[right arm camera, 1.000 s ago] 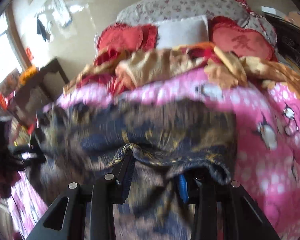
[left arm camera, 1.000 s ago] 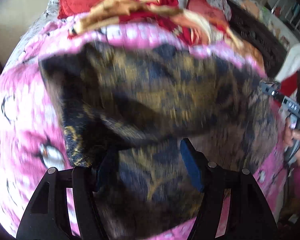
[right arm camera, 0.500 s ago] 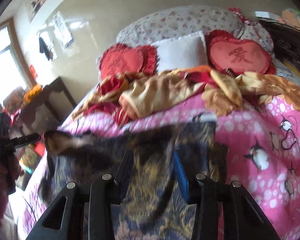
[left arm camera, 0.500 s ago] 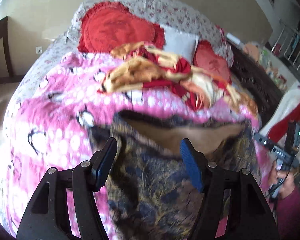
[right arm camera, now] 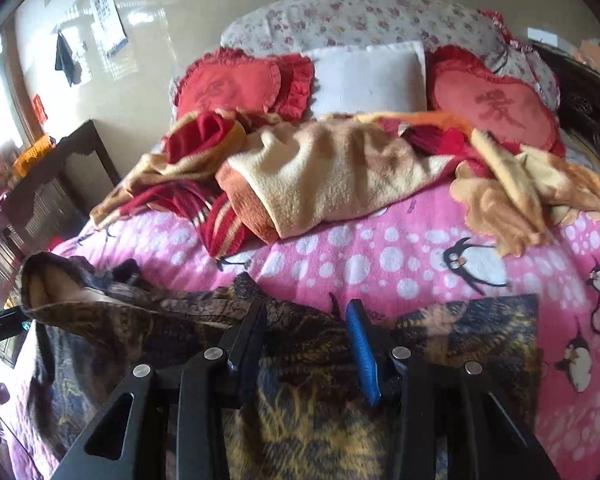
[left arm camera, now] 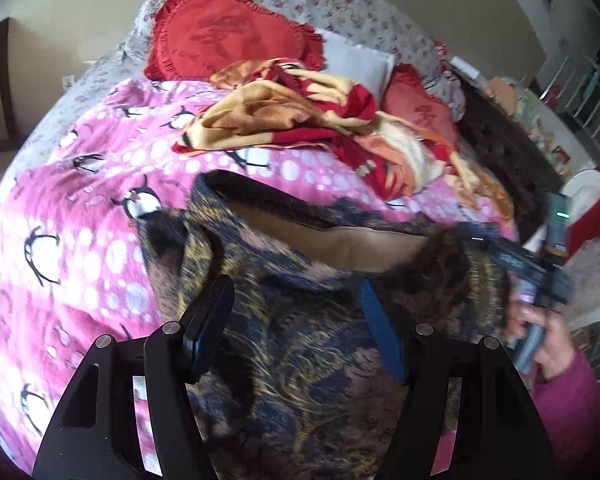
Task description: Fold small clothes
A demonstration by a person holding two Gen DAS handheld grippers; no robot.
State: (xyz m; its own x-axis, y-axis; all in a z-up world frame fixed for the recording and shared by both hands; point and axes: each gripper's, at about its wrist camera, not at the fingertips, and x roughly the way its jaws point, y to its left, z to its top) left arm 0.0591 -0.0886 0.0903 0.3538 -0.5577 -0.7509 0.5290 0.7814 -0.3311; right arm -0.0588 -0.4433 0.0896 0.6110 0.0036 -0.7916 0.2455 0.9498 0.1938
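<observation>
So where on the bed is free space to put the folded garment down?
The pink penguin blanket is bare between the dark patterned garment and the yellow-red blanket heap, and on its right side. In the left wrist view, bare blanket lies left of the garment. Near the heart pillows it is crowded.

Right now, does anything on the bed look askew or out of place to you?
Yes. The dark patterned garment lies rumpled, its top edge curled over to show tan lining. Behind it, a red and cream blanket sits bunched on the pink penguin blanket.
</observation>
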